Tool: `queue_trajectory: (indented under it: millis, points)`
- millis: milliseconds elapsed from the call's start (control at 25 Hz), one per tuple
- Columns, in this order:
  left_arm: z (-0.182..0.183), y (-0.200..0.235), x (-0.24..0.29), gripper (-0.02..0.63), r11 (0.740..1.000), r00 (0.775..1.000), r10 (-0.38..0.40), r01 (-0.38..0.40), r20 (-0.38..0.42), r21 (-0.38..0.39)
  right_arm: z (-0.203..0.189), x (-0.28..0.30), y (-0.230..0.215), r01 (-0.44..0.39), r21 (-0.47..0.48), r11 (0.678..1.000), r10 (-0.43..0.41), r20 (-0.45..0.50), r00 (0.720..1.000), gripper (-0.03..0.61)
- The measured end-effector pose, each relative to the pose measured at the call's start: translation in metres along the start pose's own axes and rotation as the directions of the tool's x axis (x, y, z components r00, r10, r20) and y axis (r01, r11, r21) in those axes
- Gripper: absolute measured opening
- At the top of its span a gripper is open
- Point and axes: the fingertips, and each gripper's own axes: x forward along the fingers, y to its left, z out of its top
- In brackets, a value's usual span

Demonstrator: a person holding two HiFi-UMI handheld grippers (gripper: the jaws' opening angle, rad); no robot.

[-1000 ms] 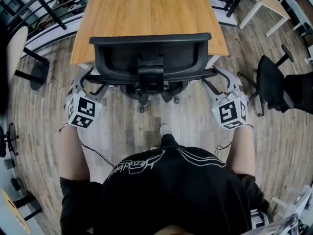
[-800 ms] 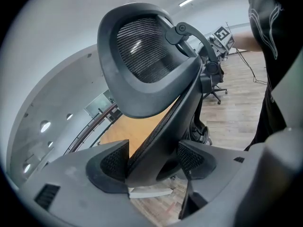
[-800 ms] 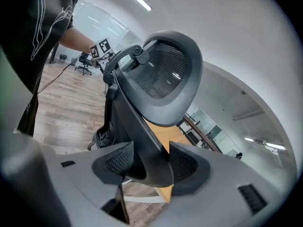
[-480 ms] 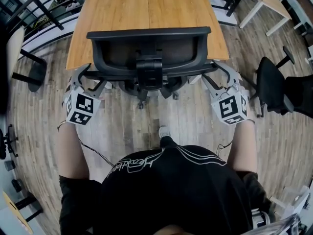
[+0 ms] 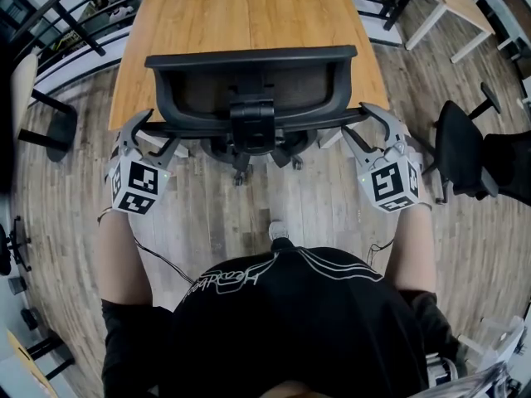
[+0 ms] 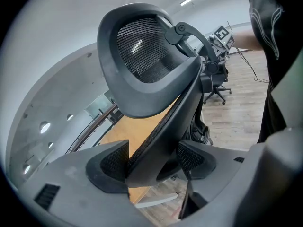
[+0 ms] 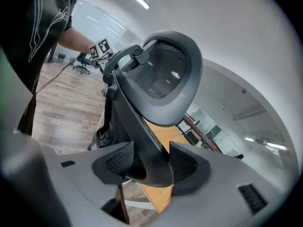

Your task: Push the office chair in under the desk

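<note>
1. Head view: you look steeply down on a black office chair point(image 5: 249, 98) with its back toward you. Its backrest overlaps the near edge of a wooden desk point(image 5: 249, 15), and its seat is mostly hidden under the desk. Your left gripper point(image 5: 156, 133) meets the left end of the backrest frame and your right gripper point(image 5: 365, 129) meets the right end. Pale wooden floor point(image 5: 249, 210) lies between you and the office chair. Your black shirt point(image 5: 290, 322) fills the bottom of the view. A second chair point(image 5: 458, 143), also black, stands well apart on the right.

2. Left gripper view: the left gripper point(image 6: 151, 161) is clenched on the office chair point(image 6: 142, 56). Both ribbed pads press against the dark edge of the backrest frame, which rises between them to the mesh back. The orange desk point(image 6: 118, 136) top shows behind the frame.

3. Right gripper view: the right gripper point(image 7: 149, 163) grasps the opposite edge of the office chair point(image 7: 165, 74) in the same way, with a pad tight on each side of the frame. The desk point(image 7: 166, 132) appears just beyond it.
</note>
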Motion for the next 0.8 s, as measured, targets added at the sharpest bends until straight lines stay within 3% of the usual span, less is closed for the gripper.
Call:
queue_trajectory:
  millis: [800]
  points:
    - [-0.002,0.002,0.014,0.293,1.000,1.000,0.023,-0.023,-0.005,0.019,-0.007,0.003,0.005,0.010,-0.017,1.000,-0.009,0.018,1.000,0.249]
